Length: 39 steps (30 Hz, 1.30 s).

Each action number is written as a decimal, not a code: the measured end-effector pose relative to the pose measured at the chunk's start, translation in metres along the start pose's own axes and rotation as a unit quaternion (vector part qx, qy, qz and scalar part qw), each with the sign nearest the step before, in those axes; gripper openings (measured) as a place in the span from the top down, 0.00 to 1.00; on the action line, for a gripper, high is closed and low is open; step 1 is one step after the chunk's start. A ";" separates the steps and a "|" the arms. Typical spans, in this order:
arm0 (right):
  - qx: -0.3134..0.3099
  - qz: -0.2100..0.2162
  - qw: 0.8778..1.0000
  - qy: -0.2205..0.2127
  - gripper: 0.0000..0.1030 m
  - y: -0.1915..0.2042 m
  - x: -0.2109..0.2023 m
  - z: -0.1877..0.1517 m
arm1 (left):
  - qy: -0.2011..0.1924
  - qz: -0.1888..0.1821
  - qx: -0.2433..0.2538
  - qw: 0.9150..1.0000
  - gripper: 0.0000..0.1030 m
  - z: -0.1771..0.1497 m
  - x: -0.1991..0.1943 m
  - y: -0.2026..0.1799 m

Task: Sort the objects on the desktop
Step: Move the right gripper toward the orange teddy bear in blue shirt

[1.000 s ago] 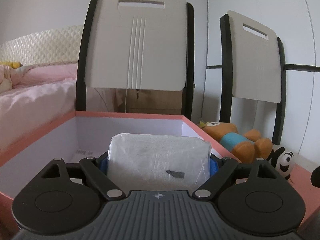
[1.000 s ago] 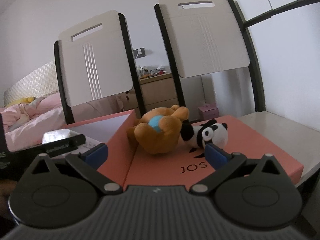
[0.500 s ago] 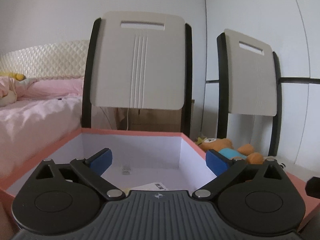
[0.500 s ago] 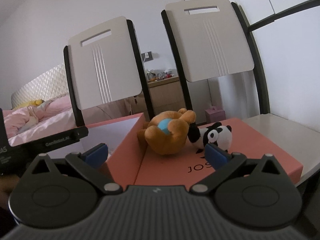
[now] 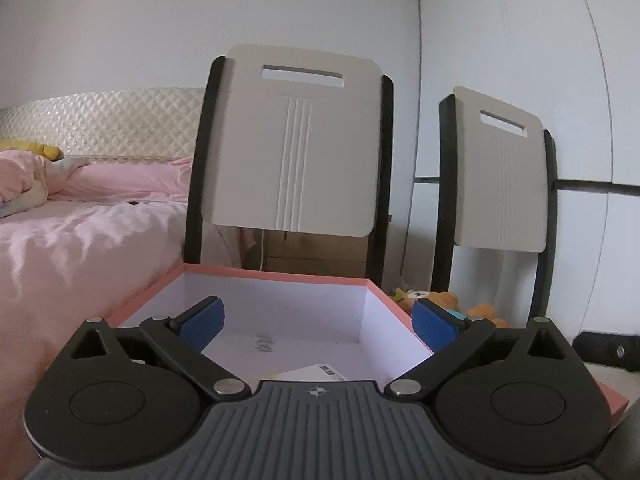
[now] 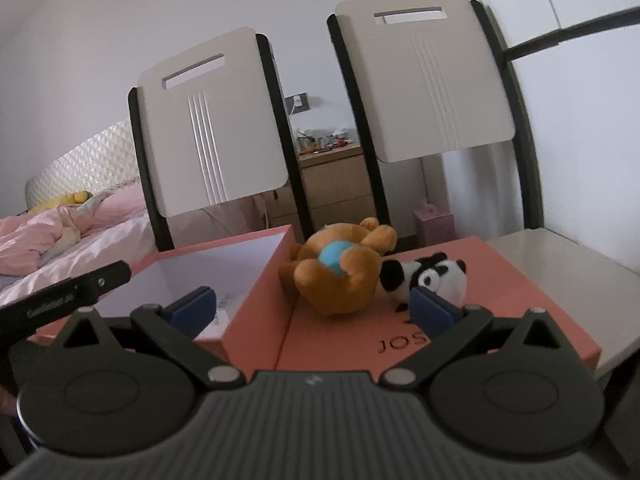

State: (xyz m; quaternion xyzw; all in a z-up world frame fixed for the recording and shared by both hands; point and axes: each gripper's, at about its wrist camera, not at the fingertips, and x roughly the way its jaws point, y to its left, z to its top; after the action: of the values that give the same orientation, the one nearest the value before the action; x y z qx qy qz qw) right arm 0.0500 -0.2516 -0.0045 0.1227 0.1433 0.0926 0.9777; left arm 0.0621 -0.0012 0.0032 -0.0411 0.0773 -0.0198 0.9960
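The left tool (image 5: 318,322) is held level above the near end of the open pink box (image 5: 276,276), its blue pads spread wide with nothing between them. A white packet (image 5: 316,372) lies on the box floor just under it. The right tool (image 6: 312,308), likewise wide and empty, points at the pink lid (image 6: 500,300) beside the box, where a brown teddy bear (image 6: 340,276) and a panda plush (image 6: 440,278) lie touching. Two chair backs (image 6: 212,136) stand behind the bench (image 6: 580,276).
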 end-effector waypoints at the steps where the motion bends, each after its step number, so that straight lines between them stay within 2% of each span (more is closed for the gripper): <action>1: -0.003 0.007 1.000 -0.003 0.00 0.002 0.002 0.002 | 0.001 0.000 -0.001 1.000 0.02 0.000 0.000 0.001; 10: -0.044 0.015 0.999 -0.021 0.00 0.008 0.034 0.019 | 0.000 0.011 0.003 1.000 0.02 -0.003 0.001 0.004; 15: -0.055 0.042 0.997 -0.031 0.00 -0.001 0.049 0.012 | -0.006 0.020 0.004 1.000 0.02 -0.004 0.001 0.005; 17: -0.066 0.040 0.996 -0.033 0.00 -0.003 0.050 0.007 | -0.005 0.023 0.001 1.000 0.02 -0.005 0.002 0.007; 27: -0.054 0.043 0.998 0.000 0.00 -0.008 0.074 0.002 | -0.002 0.032 0.018 0.999 0.00 -0.011 0.004 0.005; 39: -0.071 0.052 0.996 -0.002 0.00 -0.003 0.074 -0.002 | -0.020 0.048 0.031 0.998 0.00 -0.011 0.003 0.004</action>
State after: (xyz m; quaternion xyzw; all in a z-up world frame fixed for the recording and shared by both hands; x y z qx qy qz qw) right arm 0.1198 -0.2377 -0.0258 0.0602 0.1281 0.1529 0.9781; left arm 0.0630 0.0013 -0.0087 -0.0063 0.0588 0.0266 0.9979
